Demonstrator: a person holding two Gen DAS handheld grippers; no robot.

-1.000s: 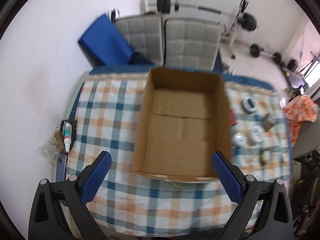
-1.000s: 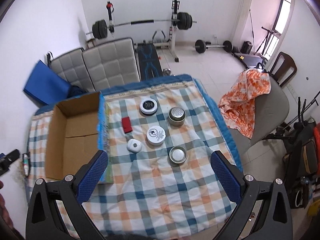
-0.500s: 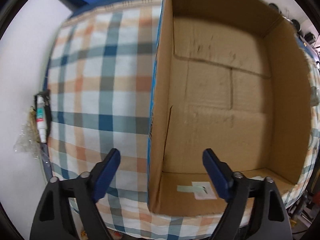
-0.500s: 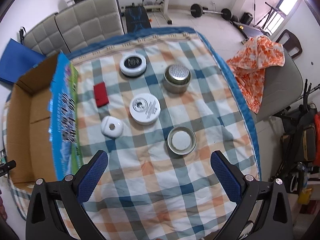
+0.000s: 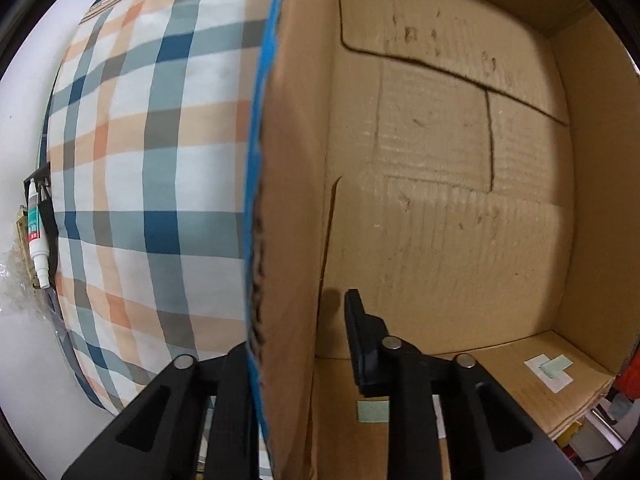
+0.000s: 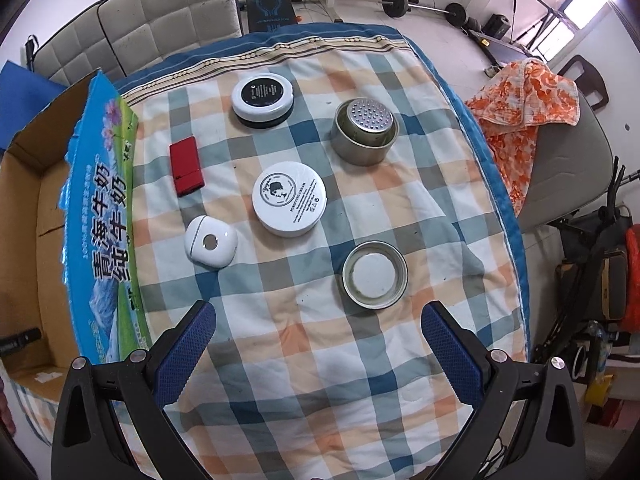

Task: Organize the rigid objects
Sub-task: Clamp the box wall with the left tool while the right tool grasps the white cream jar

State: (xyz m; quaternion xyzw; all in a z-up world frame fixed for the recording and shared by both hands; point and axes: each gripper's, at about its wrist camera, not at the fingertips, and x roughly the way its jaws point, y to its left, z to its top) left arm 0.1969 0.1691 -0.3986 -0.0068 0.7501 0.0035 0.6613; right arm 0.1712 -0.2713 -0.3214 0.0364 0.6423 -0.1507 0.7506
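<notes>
An open cardboard box [image 5: 460,184] stands on the checked cloth [image 5: 132,168]; it also shows at the left of the right wrist view [image 6: 100,216]. My left gripper [image 5: 296,340] straddles the box's left wall, one finger inside and one outside, closed on the wall. My right gripper [image 6: 318,344] is open and empty above the cloth. Ahead of it lie a metal lid [image 6: 375,275], a white cream tin [image 6: 289,198], a white case [image 6: 211,247], a red box [image 6: 186,166], a black-topped tin [image 6: 263,96] and a perforated metal cup [image 6: 365,131].
A white tube [image 5: 37,246] hangs by the wall left of the table. Grey padded chairs [image 6: 160,20] and gym weights [image 6: 424,4] stand behind. An orange floral cloth [image 6: 524,100] drapes a chair at the right.
My left gripper dropped onto the box's left wall and closed on it. My right gripper moved down and closer to the objects on the cloth, staying open.
</notes>
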